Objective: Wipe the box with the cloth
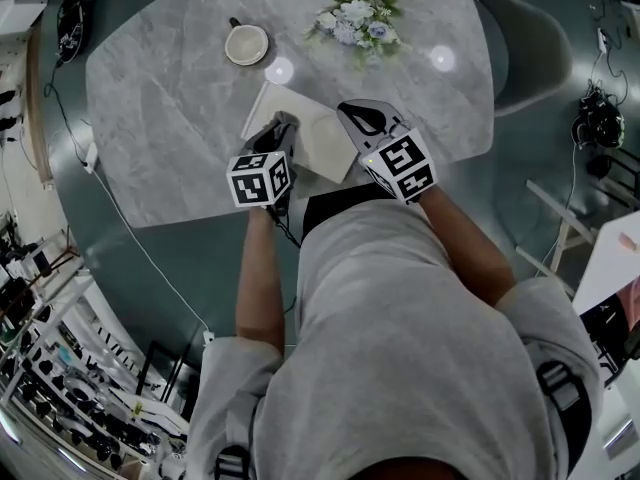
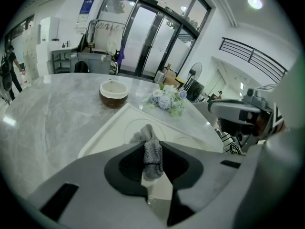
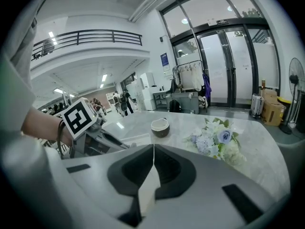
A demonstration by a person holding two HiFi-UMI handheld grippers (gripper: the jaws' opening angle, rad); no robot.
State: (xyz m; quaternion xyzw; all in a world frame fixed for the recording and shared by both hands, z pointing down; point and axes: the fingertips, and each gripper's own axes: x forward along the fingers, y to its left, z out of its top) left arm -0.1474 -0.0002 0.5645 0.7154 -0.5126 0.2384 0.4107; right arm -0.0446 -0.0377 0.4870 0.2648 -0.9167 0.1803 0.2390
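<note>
The grey knitted cloth [image 2: 145, 133] is bunched into one lump, pinched between the jaws of the left hand-held gripper [image 2: 153, 149], at the middle of the left gripper view. Its upper end pokes out above the jaws and lies on the lid of the flat cream box [image 1: 318, 133]. In the head view the cloth itself is hidden under that gripper. The box lies at the centre of the head view on the grey marbled counter [image 1: 170, 118]. Its near corner is covered by the two grippers.

The right hand-held gripper [image 3: 153, 149] hovers over the box's right edge with its jaws closed tip to tip on nothing (only a pale sliver of the box shows in the gap below them).

Farther up the frame stand one brown bowl [image 1: 246, 44] with a pale inside and one bunch of white and blue flowers [image 1: 357, 20], well apart from the box. The person's torso fills the lower half of the head view.
</note>
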